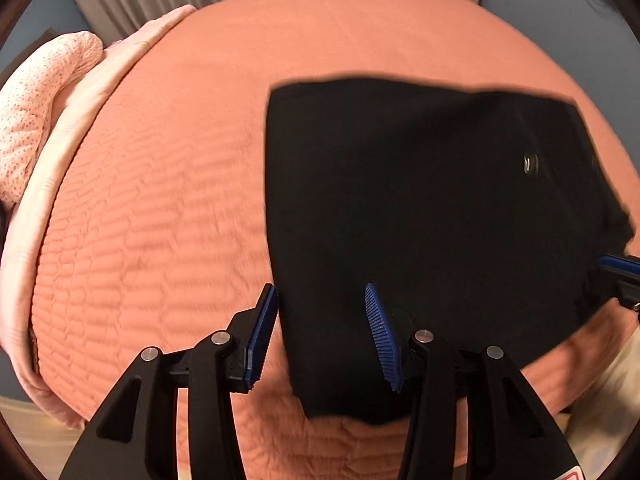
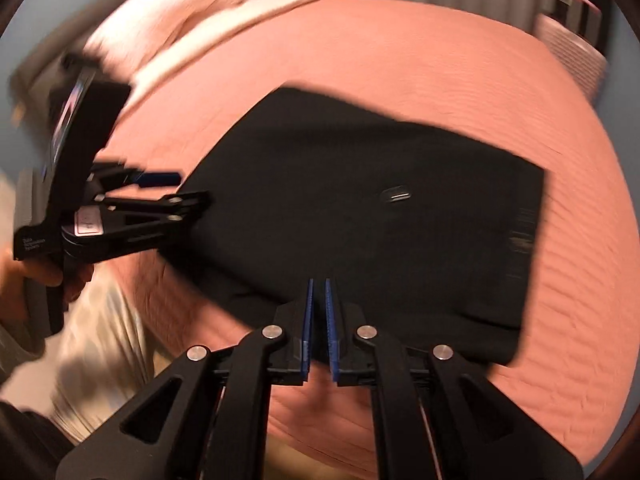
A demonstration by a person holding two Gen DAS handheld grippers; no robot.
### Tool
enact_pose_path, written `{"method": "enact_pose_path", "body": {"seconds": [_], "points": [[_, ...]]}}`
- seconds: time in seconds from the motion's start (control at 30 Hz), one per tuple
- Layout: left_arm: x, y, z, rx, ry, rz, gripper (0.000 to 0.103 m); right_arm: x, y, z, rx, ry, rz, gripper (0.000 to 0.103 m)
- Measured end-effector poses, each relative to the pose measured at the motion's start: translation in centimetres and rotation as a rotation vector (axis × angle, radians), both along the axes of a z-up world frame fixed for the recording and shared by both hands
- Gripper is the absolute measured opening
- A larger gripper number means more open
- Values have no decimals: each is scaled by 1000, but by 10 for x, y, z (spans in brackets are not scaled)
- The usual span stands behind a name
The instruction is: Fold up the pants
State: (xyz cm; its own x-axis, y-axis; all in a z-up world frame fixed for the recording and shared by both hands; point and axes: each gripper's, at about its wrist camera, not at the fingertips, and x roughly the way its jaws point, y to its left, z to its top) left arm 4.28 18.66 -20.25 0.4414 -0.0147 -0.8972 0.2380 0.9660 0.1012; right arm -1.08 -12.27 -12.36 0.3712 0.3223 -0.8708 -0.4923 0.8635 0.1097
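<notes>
Left hand-held gripper (image 1: 322,334) gapes wide over the soft, limp black folded cloth pants (image 1: 420,220) on the salmon quilted bed (image 1: 168,200); right hand-held gripper (image 2: 318,328) pinches their six-o'clock hem, the likeliest hold.

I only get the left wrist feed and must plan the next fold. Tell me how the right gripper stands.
Observer: The right gripper is nearly shut, its blue pads almost together at the near edge of the black pants; whether cloth is pinched is unclear.
Operator: Describe my left gripper from that side.
Observer: The left gripper is at the pants' left corner, a hand around its handle.
Operator: Report the pants' far right edge.
Observer: It is a straight edge lying flat on the orange bedspread, with quilt showing beyond.
</notes>
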Motion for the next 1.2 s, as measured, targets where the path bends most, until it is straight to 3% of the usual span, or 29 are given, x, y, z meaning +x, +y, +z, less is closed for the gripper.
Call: {"method": "enact_pose_path", "body": {"seconds": [0.1, 0.17, 0.2, 0.27, 0.33, 0.4, 0.43, 0.5, 0.63, 0.7, 0.77, 0.83, 0.9, 0.97, 1.0, 1.1, 1.17, 1.2], "points": [[-20, 4, -10, 6, -23, 23, 59, 5, 0, -36, -19, 76, 5, 0], [-17, 7, -5, -20, 5, 33, 60, 12, -23, -49, 105, 197, -77, 0], [-16, 9, -2, -25, 23, 38, 60, 11, -28, -50, 92, 221, -102, 0], [-25, 2, 11, -21, 13, 46, 60, 10, -32, -36, 88, 197, -140, 2], [-24, -5, 21, -28, 6, 40, 59, 20, -19, -7, 158, 121, -174, 2], [-27, -13, 23, -29, 16, 26, 60, 13, -21, 3, 196, 90, -200, 2], [-26, -16, 20, -18, 24, 20, 60, 19, -21, -2, 183, 87, -220, 2], [-26, -21, 13, 5, 48, 11, 60, 23, -22, -38, 49, 128, -253, 0], [-23, -18, 8, -3, 58, 21, 60, 16, -43, -33, 182, 207, -366, 0], [-24, -21, 6, 0, 57, 24, 61, 18, -43, -10, 221, 146, -407, 5], [-22, -21, 4, 8, 57, 27, 63, 35, -36, -5, 168, 103, -413, 3], [-25, -20, 6, 2, 60, 31, 65, 44, -37, -31, 18, 125, -419, 0], [-25, -19, 5, 4, 59, 30, 69, 38, -53, -34, 186, 162, -477, 0], [-29, -21, 6, 12, 55, 27, 71, 40, -54, -22, 180, 181, -524, 0], [-28, -20, 5, 11, 55, 28, 71, 39, -53, -14, 171, 165, -529, 5], [-26, -22, 3, 31, 45, 17, 73, 33, -53, 0, 231, 127, -507, 5], [-25, -24, 2, 55, 34, 16, 76, 46, -41, -13, 152, 117, -474, 5], [-25, -24, 1, 57, 34, 15, 76, 36, -58, -34, 87, 136, -476, 0]]}}
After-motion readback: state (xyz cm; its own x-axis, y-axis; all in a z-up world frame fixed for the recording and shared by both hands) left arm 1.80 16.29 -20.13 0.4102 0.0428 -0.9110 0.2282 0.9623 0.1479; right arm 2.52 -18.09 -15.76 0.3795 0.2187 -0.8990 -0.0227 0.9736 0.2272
